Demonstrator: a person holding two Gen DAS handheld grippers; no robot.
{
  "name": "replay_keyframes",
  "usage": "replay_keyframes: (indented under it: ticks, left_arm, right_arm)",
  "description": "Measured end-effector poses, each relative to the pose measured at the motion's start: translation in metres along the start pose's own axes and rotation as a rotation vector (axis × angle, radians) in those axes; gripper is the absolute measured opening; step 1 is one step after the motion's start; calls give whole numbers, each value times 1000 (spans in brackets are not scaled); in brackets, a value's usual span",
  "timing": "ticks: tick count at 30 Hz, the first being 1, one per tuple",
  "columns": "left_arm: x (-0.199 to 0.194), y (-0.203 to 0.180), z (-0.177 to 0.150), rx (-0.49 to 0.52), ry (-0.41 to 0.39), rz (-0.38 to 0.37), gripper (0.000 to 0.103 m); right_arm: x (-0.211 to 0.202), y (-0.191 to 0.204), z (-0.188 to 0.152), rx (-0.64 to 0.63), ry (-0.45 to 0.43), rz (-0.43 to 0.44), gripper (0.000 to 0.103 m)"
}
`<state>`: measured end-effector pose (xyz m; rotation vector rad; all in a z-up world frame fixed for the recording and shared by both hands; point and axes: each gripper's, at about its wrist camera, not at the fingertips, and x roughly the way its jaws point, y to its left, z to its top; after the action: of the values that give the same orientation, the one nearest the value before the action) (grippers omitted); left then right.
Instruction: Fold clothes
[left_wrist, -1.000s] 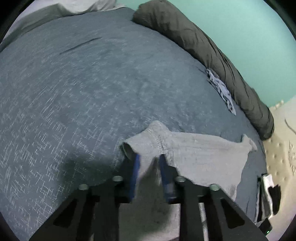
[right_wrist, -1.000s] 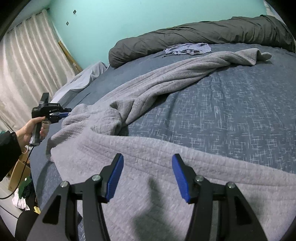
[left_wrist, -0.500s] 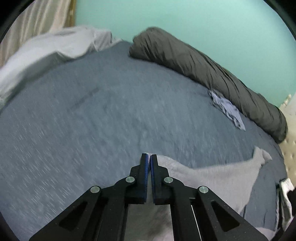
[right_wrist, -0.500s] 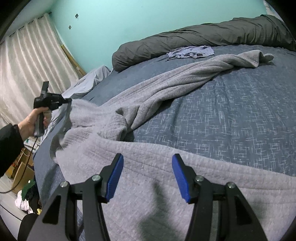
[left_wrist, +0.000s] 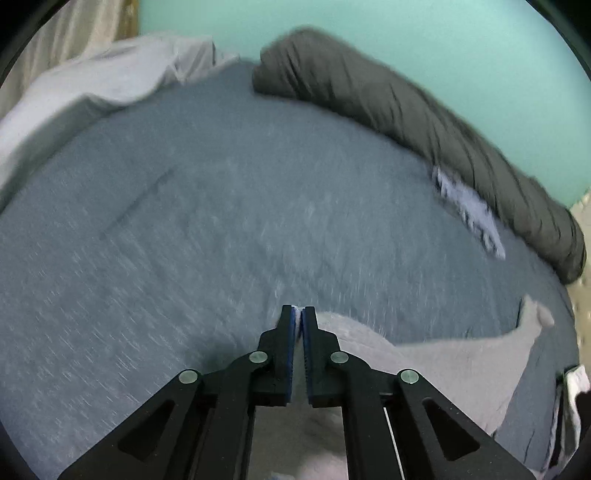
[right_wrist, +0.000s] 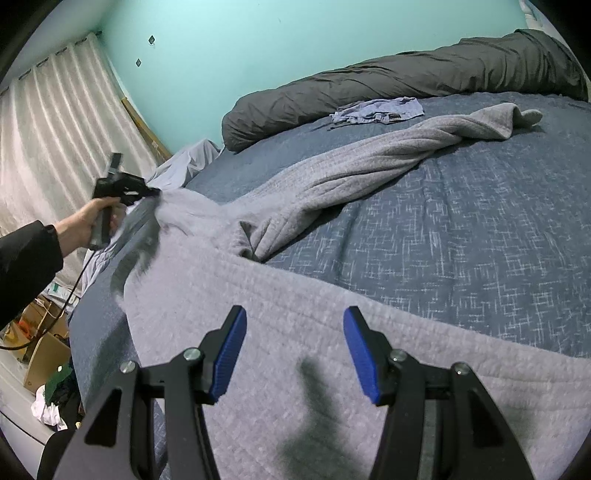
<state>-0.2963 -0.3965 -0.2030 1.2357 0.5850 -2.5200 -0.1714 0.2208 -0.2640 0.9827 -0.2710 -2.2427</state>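
Grey knit garment (right_wrist: 332, 295) sprawls across the blue bed (right_wrist: 461, 240), one sleeve trailing toward the dark duvet roll (right_wrist: 406, 85). My left tongs (left_wrist: 298, 314) are pressed together on a pinch of its edge, lifting that corner clear of the bed at the near left side; this view is blurred. My right tongs (right_wrist: 293, 350) are spread wide, hovering just above the cloth's near part. A small bluish garment (right_wrist: 376, 110) lies beside the duvet
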Motion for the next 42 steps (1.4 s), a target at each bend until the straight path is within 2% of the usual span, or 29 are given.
replay_keyframes:
  ticks: [2, 4, 6, 8, 10, 13, 17, 22, 28, 31, 35, 36, 38, 39, 40, 41, 42]
  left_arm:
    - [0, 6, -10, -8, 10, 2, 12]
    - [-9, 19, -20, -34, 12, -8, 26]
    - [-29, 29, -35, -32, -3, -22, 46]
    - [-46, 39, -53, -26, 4, -28, 51]
    - [-63, 50, -72, -31, 23, -33, 51]
    - [-93, 59, -108, -27, 30, -38, 51]
    - [-118, 72, -152, -93, 43, -74, 52]
    - [-126, 75, -197, -117, 87, -96, 52]
    - [-121, 70, -223, -168, 106, -128, 52]
    - [-121, 64, -225, -168, 91, -132, 52]
    - [-117, 62, -218, -176, 75, -141, 52]
    - [-114, 62, -216, -173, 76, -139, 52]
    - [-108, 61, -214, -173, 84, -140, 51]
    - [-104, 62, -213, -177, 92, -143, 50]
    - [-99, 62, -212, -181, 100, -145, 44]
    - [-97, 63, -213, -180, 102, -144, 28]
    - [-95, 63, -213, -178, 104, -142, 17]
  right_arm:
    - [2, -1, 0, 4, 4, -2, 55]
    - [3, -1, 0, 7, 7, 0, 55]
    - [1, 1, 1, 5, 3, 5, 55]
    - [1, 5, 2, 0, 4, 16, 56]
    - [0, 10, 2, -5, 5, 27, 60]
    - [0, 18, 0, -23, 9, 45, 61]
    - [0, 35, -4, -75, 26, 66, 61]
    - [3, 62, -14, -164, 69, 91, 61]
    - [23, 105, -37, -310, 183, 129, 61]
    - [35, 120, -51, -383, 231, 95, 61]
    - [56, 125, -68, -421, 327, 39, 60]
    - [60, 125, -71, -422, 344, 22, 59]
    - [65, 123, -73, -411, 361, 15, 38]
    - [65, 121, -73, -407, 360, 11, 34]
    - [65, 120, -72, -403, 359, 8, 24]
    - [64, 118, -70, -390, 353, 10, 13]
    - [62, 116, -66, -370, 342, 18, 10]
